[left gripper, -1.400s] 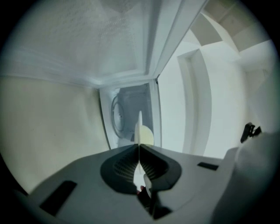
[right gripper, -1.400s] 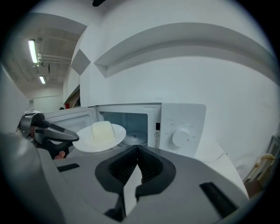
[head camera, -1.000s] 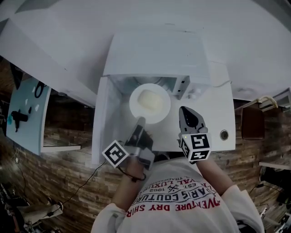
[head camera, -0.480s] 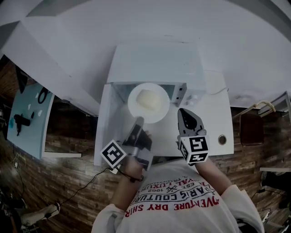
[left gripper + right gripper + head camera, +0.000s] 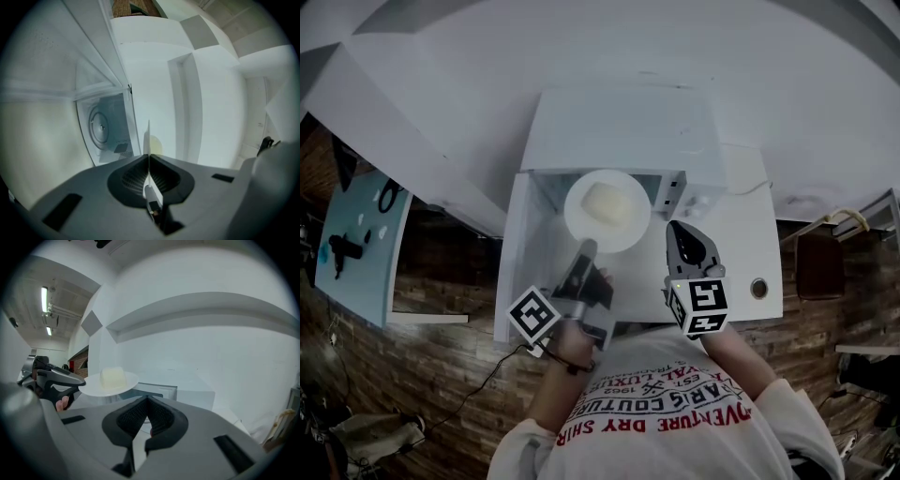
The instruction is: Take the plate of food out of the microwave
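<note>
Head view, with both gripper views. The plate (image 5: 577, 221) is round, white and shallow, with a plain rim. It carries one pale cream block of food (image 5: 609, 203) with rounded corners, set near its centre. The plate is held level at the mouth of the white microwave (image 5: 623, 127), whose door (image 5: 514, 272) stands swung open to the left. Whether the plate's far edge lies inside the cavity cannot be told.

The left gripper (image 5: 586, 251) reaches in from the near side. Its jaws are closed to a narrow slit on the plate's near rim. In the left gripper view the rim shows edge-on as a thin pale line clamped between the ribbed pads, with the microwave cavity behind it.

The right gripper (image 5: 682, 230) hangs over the white counter (image 5: 741, 253), to the right of the plate and apart from it. Its jaws are drawn together with the tips meeting, and nothing lies between them. Its view shows the plate and food to the left, beside the left gripper.
</note>
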Available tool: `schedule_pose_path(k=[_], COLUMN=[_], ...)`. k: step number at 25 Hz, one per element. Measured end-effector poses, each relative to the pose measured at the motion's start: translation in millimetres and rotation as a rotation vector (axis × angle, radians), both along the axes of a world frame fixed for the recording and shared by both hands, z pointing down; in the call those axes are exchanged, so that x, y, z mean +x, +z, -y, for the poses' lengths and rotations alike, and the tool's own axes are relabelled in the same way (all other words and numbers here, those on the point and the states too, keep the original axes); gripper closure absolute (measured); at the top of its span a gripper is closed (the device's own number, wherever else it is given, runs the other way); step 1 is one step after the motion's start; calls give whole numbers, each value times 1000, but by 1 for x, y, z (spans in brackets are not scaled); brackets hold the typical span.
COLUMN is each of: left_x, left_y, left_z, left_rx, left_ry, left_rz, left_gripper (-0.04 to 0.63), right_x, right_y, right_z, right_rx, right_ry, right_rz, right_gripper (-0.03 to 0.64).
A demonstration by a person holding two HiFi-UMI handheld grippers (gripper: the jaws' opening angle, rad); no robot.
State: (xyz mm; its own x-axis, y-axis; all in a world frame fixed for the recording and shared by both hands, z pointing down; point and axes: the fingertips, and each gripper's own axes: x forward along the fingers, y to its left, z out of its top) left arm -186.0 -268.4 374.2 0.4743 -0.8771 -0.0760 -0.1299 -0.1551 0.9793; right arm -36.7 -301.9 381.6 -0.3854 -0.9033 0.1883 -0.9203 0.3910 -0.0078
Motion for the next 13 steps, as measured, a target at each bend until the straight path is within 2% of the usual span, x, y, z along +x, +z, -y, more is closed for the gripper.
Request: schedule_pose_path(k=[13], left_x=[-1], left_y=[7], left_z=[5], left_rx=[-12], left_ry=[12], left_rz=[-8], left_gripper=[580], right_x=[-4], right_y=[5], right_z=[5], right_rx=[-10], right_ry=[-2], right_rz=[-19], right_gripper=[606])
